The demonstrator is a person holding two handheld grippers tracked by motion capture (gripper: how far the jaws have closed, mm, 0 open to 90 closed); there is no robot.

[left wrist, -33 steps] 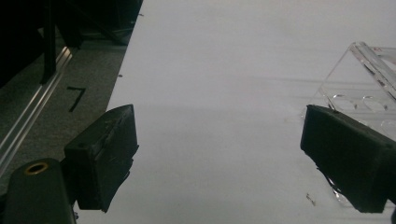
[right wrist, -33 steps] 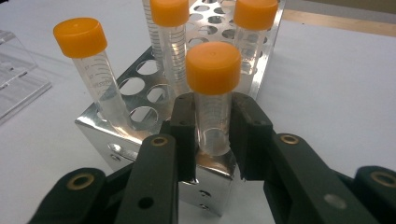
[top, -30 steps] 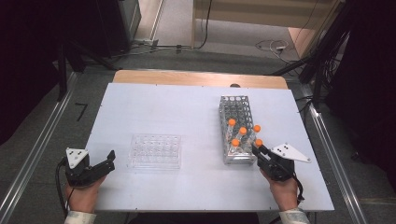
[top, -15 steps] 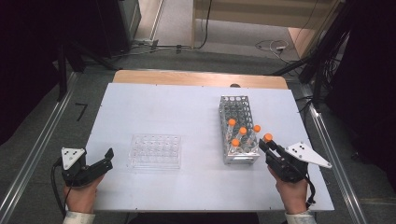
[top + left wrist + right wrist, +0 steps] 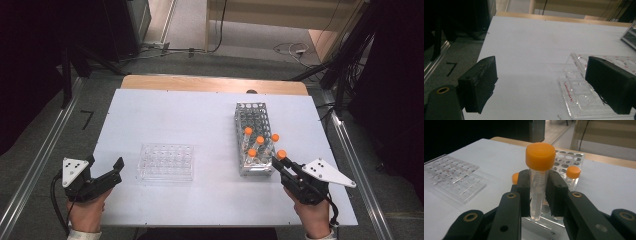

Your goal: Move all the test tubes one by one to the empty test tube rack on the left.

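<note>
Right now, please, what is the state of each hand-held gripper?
Left hand-held gripper: open, holding nothing.
Right hand-held gripper: closed on an orange-capped tube.

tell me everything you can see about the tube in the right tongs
The tube is a clear plastic centrifuge tube with printed graduation marks, a tapered bottom and a ribbed orange screw cap, which is on. It looks empty. It stands upright, clamped below the cap between the two black pads of the right tongs, lifted clear of the metal rack, just off the rack's near right corner.
</note>
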